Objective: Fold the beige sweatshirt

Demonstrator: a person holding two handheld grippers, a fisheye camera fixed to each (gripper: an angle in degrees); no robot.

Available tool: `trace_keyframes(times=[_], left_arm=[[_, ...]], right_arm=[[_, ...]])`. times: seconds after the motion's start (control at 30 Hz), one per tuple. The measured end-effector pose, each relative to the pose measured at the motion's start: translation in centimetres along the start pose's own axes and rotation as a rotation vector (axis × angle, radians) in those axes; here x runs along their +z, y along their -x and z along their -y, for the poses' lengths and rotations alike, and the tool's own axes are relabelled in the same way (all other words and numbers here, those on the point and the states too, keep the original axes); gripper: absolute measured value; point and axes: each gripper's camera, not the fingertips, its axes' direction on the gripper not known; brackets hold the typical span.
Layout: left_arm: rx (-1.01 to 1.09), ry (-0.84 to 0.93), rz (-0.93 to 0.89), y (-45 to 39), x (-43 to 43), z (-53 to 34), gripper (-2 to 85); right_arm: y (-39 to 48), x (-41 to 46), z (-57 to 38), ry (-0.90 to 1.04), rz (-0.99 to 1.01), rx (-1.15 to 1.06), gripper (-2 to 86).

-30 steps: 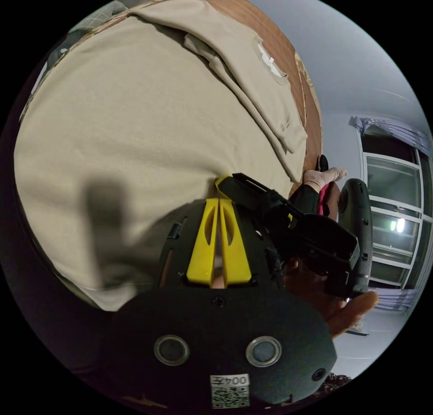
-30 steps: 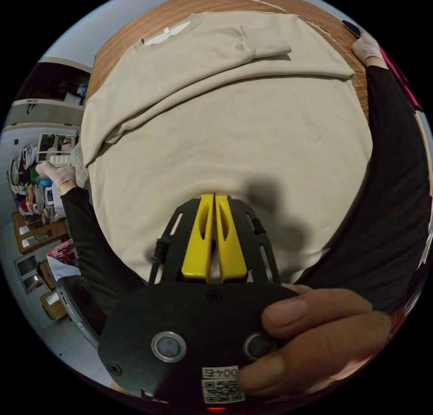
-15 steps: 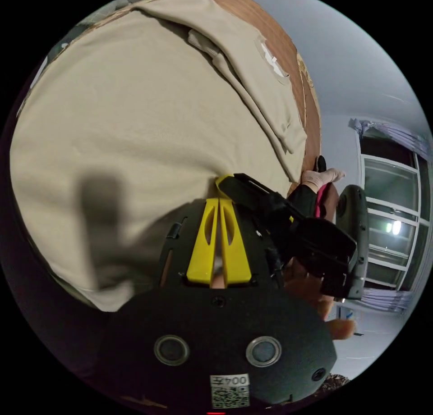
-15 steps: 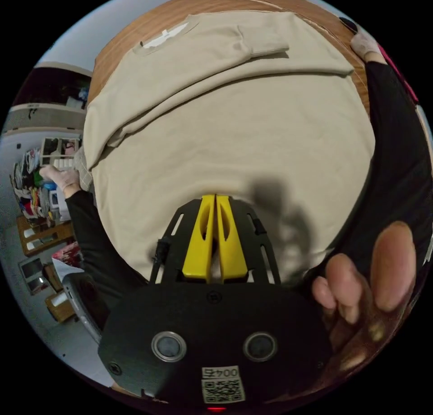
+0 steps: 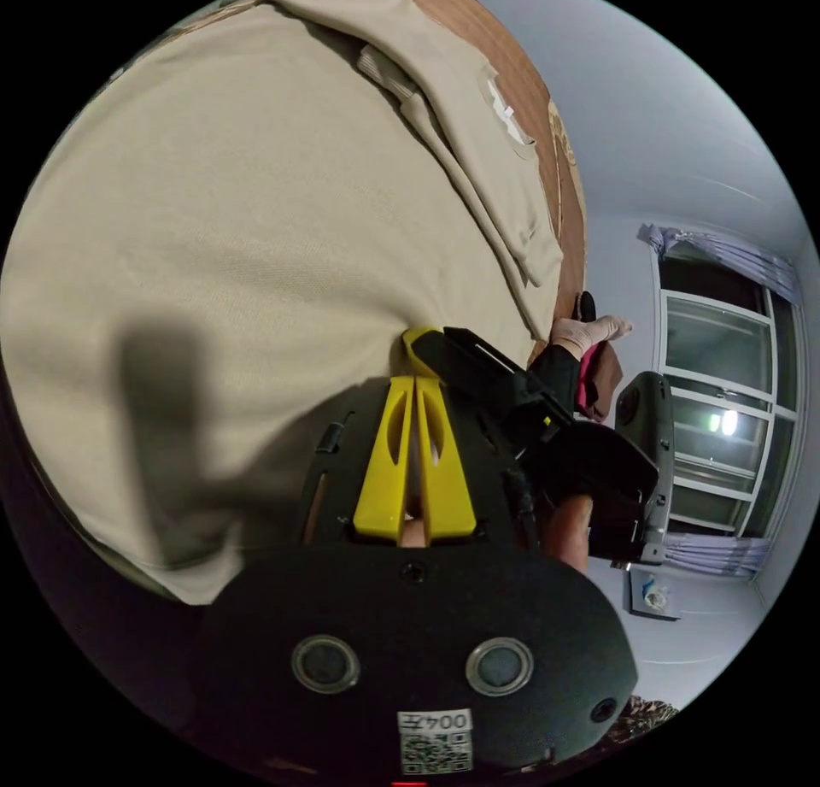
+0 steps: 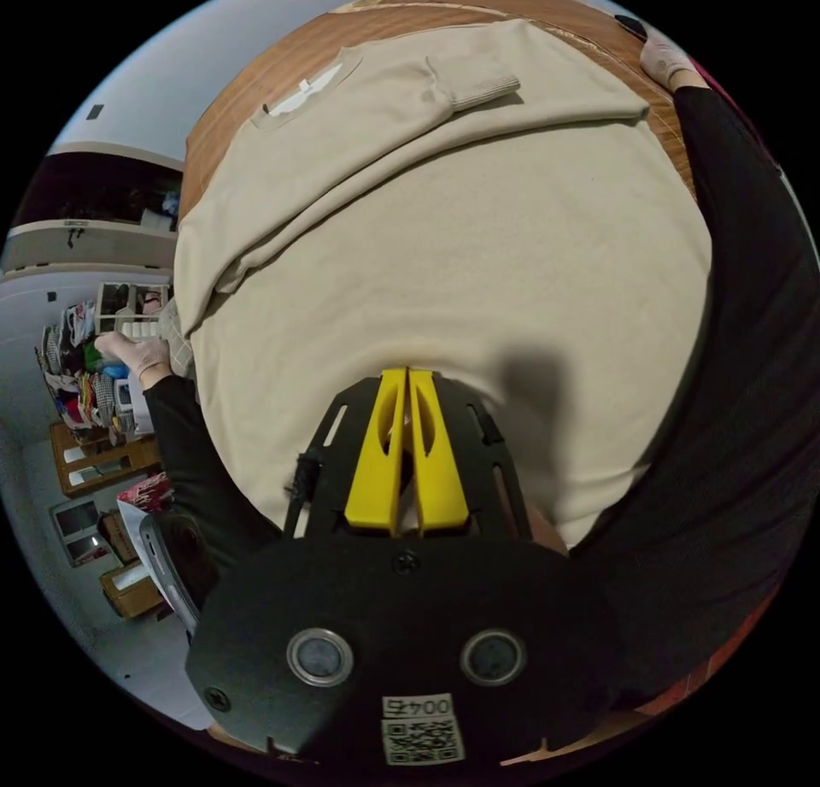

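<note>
**A:** Sweatshirt [image 6: 444, 240] is spread flat on the wooden table [image 6: 256, 78], both sleeves folded in across the chest.

**B:** And the grippers?

**A:** Left gripper [image 5: 414, 383] and right gripper [image 6: 407, 374] both have their yellow jaws pressed together at the near hem. Honestly can't tell if any cloth is pinched between them.

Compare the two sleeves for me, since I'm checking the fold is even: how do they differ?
In the right gripper view, one sleeve lies across the chest of the sweatshirt, its ribbed cuff plainly showing near the collar. The other sleeve runs along the opposite edge, its cuff end tucked at the garment's side near the table edge. Both are beige and folded inward, flat.
</note>
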Motion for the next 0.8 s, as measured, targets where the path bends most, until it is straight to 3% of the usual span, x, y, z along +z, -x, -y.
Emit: trace_keyframes(times=[0.23,0.3,0.37,0.5,0.8], left_arm=[[0.074,-0.01,0.022,-0.6,1.7,-2.2,0.3],[0.16,-0.006,0.053,-1.5,1.7,-3.0,0.5],[0.268,-0.016,0.042,-2.4,0.8,-4.0,0.5],[0.313,-0.092,0.083,-2.7,-0.7,-4.7,0.6],[0.505,-0.221,0.493,-7.2,0.5,-4.6,0.7]], right_arm=[[-0.3,2.2,-1.9,-0.028,0.017,-0.001,-0.8],[-0.1,2.5,-2.8,-0.045,0.016,-0.047,-0.8],[1.9,2.2,-4.5,-0.131,-0.092,-0.311,-0.8],[1.5,0.2,-4.9,-0.224,-0.147,-0.306,-0.8],[1.1,1.9,-4.5,-0.256,-0.253,-0.391,-0.8]])
